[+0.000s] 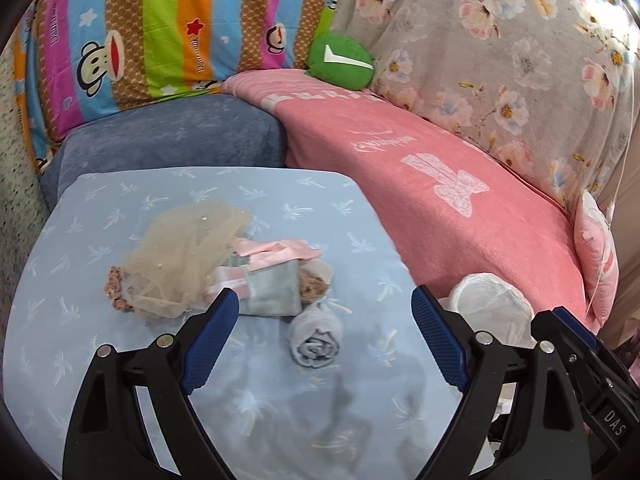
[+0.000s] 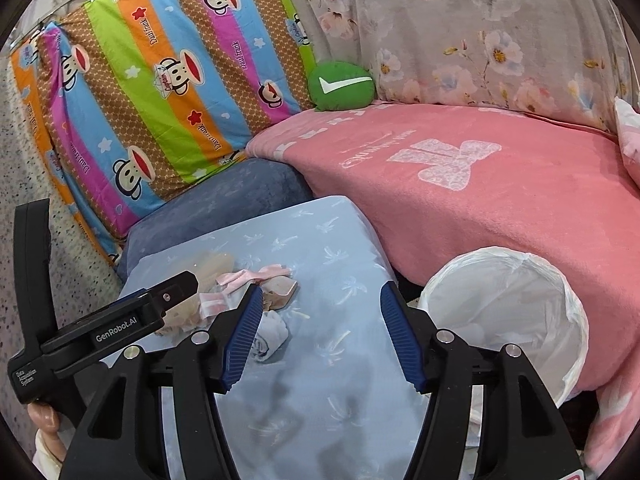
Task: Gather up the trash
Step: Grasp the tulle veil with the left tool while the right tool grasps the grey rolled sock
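A light blue cushion (image 1: 280,208) patterned with pale palm trees carried the things. On it were laid a beige mesh piece (image 1: 180,256), a folded grey-green cloth (image 1: 272,292) with pink ribbon (image 1: 276,250), and, just beside these, a rolled grey cloth (image 1: 316,340)

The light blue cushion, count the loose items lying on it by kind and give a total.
On the light blue cushion:
Beige mesh piece: 1
Rolled grey cloth: 1
Pink ribbon: 1
Grey-green folded cloth: 1
Total: 4 told apart; the pile overlaps.
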Tool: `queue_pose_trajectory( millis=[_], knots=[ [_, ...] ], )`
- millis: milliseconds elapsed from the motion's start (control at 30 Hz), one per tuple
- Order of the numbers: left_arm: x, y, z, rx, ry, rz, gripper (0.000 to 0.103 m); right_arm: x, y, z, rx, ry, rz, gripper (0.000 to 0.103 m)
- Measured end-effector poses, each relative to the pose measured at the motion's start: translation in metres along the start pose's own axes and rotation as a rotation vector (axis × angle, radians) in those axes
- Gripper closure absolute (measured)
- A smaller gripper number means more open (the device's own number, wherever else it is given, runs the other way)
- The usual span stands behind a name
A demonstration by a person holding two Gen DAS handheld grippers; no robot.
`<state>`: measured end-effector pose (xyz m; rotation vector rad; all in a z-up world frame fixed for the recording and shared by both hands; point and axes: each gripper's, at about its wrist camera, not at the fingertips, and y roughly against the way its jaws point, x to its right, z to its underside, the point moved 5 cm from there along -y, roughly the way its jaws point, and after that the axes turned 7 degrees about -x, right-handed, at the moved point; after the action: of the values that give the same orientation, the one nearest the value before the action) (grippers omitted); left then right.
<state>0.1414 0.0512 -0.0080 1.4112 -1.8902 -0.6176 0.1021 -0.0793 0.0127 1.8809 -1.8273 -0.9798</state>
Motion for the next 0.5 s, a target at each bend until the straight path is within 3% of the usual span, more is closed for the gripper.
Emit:
queue_pose_trajectory(
  millis=[500],
  knots=[
    [-0.079,-0.006,0.006,-0.02,0.092,-0.089,0.011,-0.059,-0.051,0.02,-0.088,0.068,-0.036,0.038]
  ],
)
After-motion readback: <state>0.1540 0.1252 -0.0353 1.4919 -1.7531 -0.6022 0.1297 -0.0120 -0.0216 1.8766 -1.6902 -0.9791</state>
